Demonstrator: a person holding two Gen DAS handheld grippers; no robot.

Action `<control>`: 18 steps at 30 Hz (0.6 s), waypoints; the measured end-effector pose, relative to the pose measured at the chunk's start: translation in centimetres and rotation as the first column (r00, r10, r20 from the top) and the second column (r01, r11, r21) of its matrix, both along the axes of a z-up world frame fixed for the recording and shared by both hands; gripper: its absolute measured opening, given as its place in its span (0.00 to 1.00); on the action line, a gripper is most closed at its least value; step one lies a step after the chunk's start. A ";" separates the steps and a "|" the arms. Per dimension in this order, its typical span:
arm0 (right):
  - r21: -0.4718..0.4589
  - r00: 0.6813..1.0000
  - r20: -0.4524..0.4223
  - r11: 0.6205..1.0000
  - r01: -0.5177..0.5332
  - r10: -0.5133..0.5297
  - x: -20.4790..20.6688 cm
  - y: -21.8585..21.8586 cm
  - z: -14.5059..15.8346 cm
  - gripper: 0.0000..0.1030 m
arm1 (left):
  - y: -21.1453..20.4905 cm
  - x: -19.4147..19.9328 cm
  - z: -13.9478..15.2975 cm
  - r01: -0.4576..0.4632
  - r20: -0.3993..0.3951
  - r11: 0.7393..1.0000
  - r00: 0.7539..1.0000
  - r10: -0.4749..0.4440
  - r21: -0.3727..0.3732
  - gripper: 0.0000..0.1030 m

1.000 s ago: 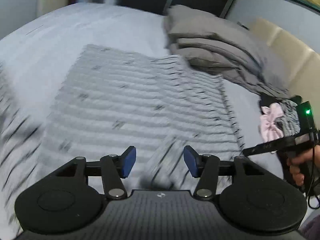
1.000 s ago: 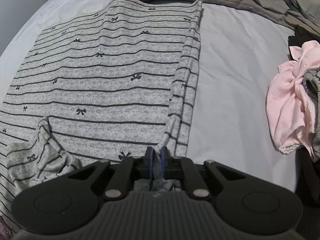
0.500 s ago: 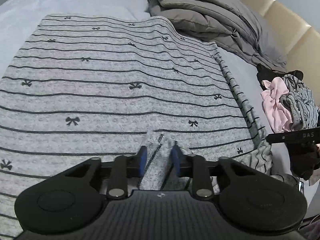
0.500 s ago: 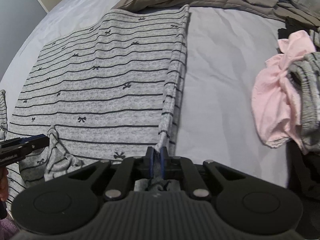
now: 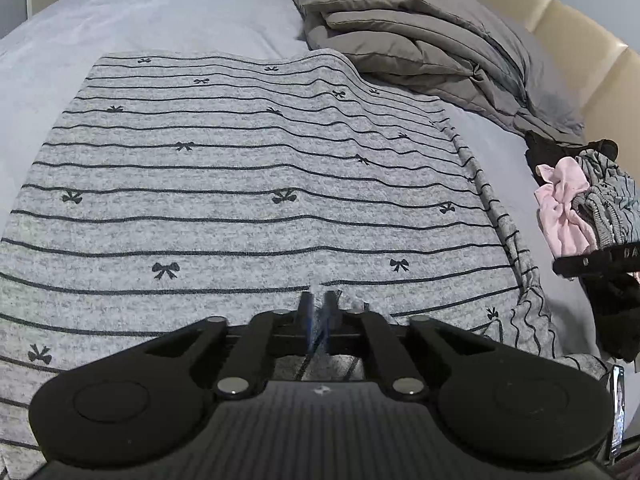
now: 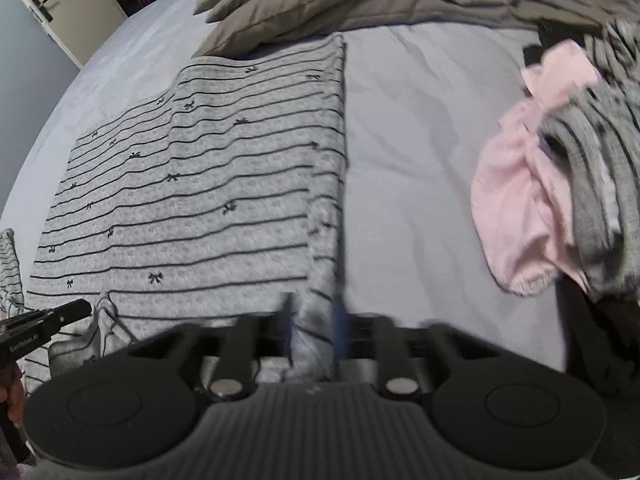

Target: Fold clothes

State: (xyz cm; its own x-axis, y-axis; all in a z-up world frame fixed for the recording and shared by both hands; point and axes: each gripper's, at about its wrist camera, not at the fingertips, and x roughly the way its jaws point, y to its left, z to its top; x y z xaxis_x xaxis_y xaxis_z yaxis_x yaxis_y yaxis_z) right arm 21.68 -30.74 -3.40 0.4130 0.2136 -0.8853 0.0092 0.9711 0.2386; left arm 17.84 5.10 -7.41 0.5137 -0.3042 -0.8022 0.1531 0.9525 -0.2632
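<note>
Striped garment [image 5: 248, 184] is being held spread flat on bed [image 5: 168, 12], near edge gathered at both claws.

Left gripper [image 5: 319, 312] is being kept clamped on near-edge fold.

Right gripper [image 6: 312, 322] is being seen parted, blurred; cloth lying between fingers, grip unconfirmed.

Risk: right side edge being dropped, uneven lift, skewed fold.

Clothes pile [image 6: 560, 184] lying near, right; snagging being considered possible.

Grey knit garment with thin black stripes and small black bows [image 5: 248, 200], spread flat on the pale bed sheet; its right edge forms a narrow folded strip [image 6: 328, 168], near edge bunched.
</note>
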 end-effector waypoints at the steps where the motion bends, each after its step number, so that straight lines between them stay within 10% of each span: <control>1: -0.003 1.000 0.002 1.000 -0.003 0.003 0.2 0.5 -0.1 0.53 | -0.1 0.0 0.0 0.000 0.000 1.000 1.000 0.000 0.004 0.26; 3: -0.023 1.000 -0.022 1.000 -0.008 0.008 0.6 1.4 -0.7 0.51 | -0.3 0.1 -0.1 0.003 0.009 1.000 1.000 -0.003 0.008 0.42; 8: -0.073 0.994 -0.112 0.997 -0.023 0.015 1.3 2.8 -3.4 0.39 | -0.8 0.4 -0.7 0.017 -0.011 1.000 1.000 -0.017 -0.002 0.42; 13: -0.059 0.991 -0.132 0.997 -0.044 0.036 0.6 2.3 -4.3 0.13 | -0.7 0.5 -0.5 0.016 0.004 1.000 1.000 -0.016 -0.010 0.15; 18: -0.028 0.994 -0.104 0.999 -0.025 0.022 -0.1 0.6 -3.2 0.11 | -0.5 0.4 0.0 0.006 0.031 1.000 1.000 -0.005 -0.018 0.04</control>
